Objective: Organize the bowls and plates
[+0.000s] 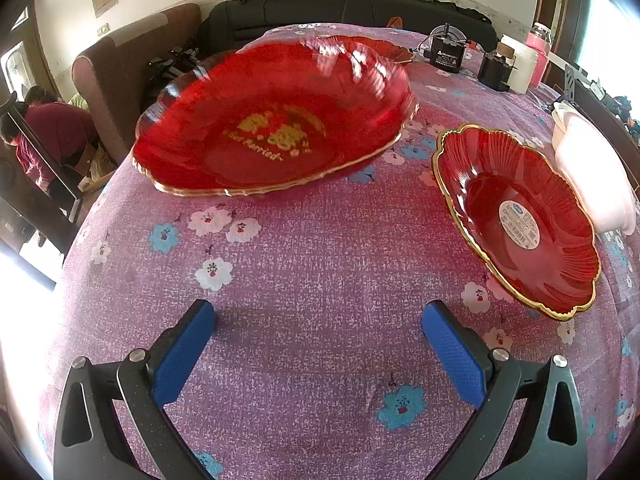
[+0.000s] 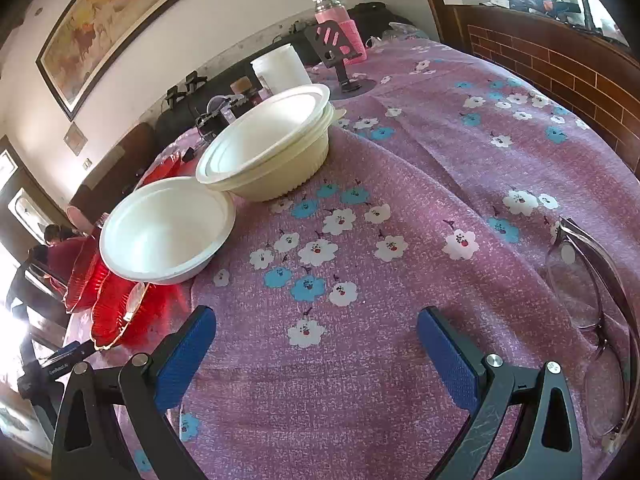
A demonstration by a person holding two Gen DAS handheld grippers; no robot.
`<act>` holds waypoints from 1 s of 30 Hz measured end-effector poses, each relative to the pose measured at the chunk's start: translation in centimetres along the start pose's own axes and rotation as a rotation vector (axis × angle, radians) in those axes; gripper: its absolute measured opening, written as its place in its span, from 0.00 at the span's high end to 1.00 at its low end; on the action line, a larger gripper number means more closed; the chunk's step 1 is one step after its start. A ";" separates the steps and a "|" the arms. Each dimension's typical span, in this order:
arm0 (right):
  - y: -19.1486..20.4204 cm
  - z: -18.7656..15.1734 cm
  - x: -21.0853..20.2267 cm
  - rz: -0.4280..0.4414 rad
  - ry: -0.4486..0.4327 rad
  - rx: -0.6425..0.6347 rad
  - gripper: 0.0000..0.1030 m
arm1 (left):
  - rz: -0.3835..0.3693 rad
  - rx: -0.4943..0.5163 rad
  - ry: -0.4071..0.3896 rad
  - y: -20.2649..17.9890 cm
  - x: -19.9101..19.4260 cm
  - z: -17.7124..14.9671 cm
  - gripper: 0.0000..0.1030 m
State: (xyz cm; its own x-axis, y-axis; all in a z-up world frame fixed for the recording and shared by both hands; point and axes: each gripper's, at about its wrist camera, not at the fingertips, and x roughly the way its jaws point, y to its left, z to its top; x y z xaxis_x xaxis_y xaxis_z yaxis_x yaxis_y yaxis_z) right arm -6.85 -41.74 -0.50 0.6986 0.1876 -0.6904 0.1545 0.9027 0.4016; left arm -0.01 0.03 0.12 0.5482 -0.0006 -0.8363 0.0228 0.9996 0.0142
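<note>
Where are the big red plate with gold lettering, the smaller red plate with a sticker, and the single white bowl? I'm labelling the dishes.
Big red plate [image 1: 272, 120]: left wrist view, its centre with gold lettering.
Smaller red plate [image 1: 516, 220]: left wrist view, its centre sticker.
Single white bowl [image 2: 164, 232]: right wrist view, its inside.

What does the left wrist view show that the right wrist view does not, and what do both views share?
Only the left wrist view shows the large red plate's gold lettering, the scalloped red plate's white sticker, and the open left claw.

Only the right wrist view shows the stacked white bowls, a clear glass dish at the right edge, a framed painting, and the open right claw.

Both share the purple flowered cloth, red plates, a white bowl, and the pink bottle.
</note>
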 end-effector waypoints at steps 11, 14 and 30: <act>-1.1 0.2 -1.5 0.085 -0.081 0.058 0.04 | 0.000 0.000 0.000 0.0 0.0 0.0 0.00; -1.4 0.1 -1.3 0.125 -0.068 0.078 0.33 | 0.000 0.000 0.000 0.0 0.0 0.0 0.00; -2.8 5.3 0.0 0.278 0.075 0.343 0.83 | 0.002 -0.002 -0.001 0.1 0.1 0.0 0.00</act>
State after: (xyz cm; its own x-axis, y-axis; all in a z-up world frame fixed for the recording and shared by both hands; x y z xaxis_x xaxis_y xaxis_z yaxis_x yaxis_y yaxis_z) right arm -3.62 -46.31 1.58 0.6959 0.4436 -0.5647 0.1998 0.6357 0.7456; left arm 0.05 0.08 0.08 0.5490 0.0013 -0.8358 0.0201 0.9997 0.0147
